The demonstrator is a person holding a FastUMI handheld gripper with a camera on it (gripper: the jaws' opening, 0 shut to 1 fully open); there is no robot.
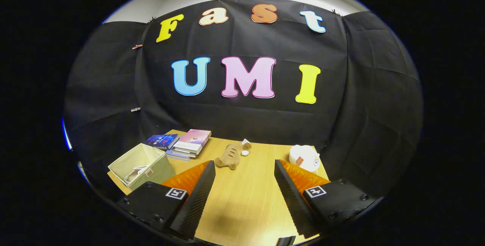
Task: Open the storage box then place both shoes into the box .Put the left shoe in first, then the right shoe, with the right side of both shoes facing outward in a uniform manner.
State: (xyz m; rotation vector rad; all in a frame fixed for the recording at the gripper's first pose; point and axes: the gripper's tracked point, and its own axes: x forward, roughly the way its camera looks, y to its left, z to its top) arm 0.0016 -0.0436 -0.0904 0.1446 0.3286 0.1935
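Hovering tool (244,170) wide apart, nothing btwn.

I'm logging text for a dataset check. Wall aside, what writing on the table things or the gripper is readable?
Nothing legible.
Books: cover print too small to read.
Red tag on white plush toy: blurred.
Small tag on storage box: too small.
Gripper, open with nothing between its fingers: square markers, no words.

One open fabric storage box (141,165) at the table's (242,196) left edge, white shoes (137,172) inside, count unclear. Two plush toys: tan (232,155), white (305,157). One stack of books (181,143), count unclear; one gripper (244,167), two fingers spread.
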